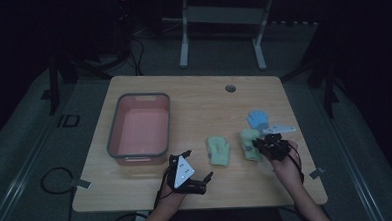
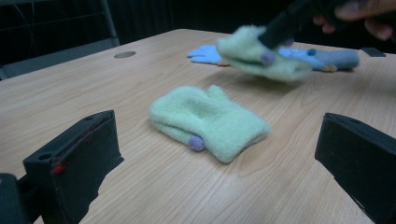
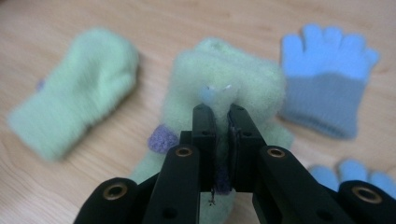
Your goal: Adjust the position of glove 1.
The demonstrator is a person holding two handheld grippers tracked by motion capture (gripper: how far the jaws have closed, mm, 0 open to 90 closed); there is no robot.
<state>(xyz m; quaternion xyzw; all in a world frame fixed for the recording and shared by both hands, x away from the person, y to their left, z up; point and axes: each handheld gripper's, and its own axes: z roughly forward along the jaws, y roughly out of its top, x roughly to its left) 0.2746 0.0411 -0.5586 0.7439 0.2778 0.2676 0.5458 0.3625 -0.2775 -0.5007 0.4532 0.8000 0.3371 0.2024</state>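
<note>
Above the table's right side, the right gripper (image 3: 219, 116) jaws pinch a seemingly lifted green mitten (image 3: 233, 77).

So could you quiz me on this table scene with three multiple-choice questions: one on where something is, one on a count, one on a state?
1. Where is the pink bin?
A. On the table's left part
B. On the floor
C. Beside the blue gloves

2. How many green mittens are there?
A. One
B. Two
C. Four

3. What is the right gripper doing?
A. Standing open
B. Pinching a green mitten
C. Holding a blue glove

Answers: 1 A, the high view shows it left of the mittens. 2 B, one lies flat, one is gripped. 3 B, its jaws press the fleece.
</note>
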